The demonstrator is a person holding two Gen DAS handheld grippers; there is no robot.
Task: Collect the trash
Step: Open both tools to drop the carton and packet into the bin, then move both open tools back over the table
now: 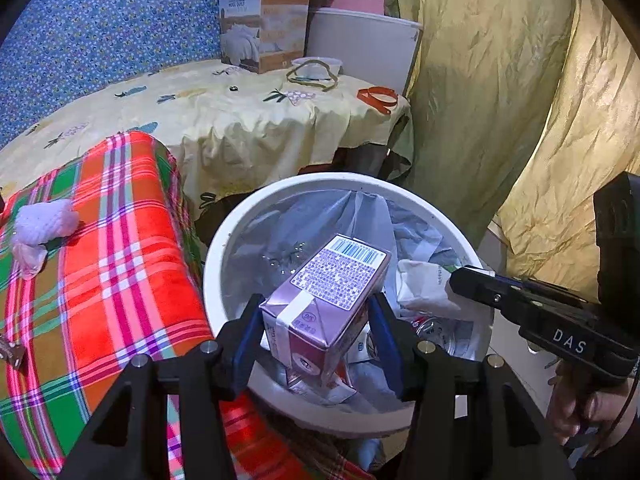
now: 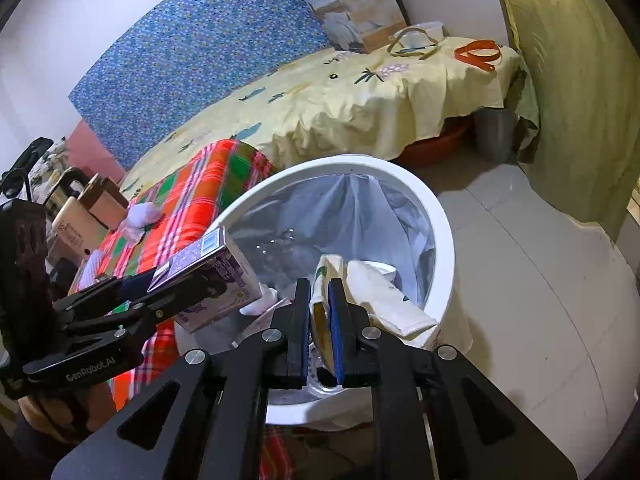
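The purple carton (image 1: 326, 300) hangs over the near rim of the white bin (image 1: 216, 264), clamped between the left gripper (image 1: 316, 320) pads; at its three o'clock, the right gripper (image 2: 320, 312), nearly closed, pinches a cream wrapper (image 2: 384, 304) over the bin.

Black left tool (image 1: 316, 320), blue pads, silver screws, white "DAS" lettering on right tool (image 2: 319, 312)

Left gripper (image 1: 316, 320) spread wide, gripping; right gripper (image 2: 319, 320) pinched nearly closed.
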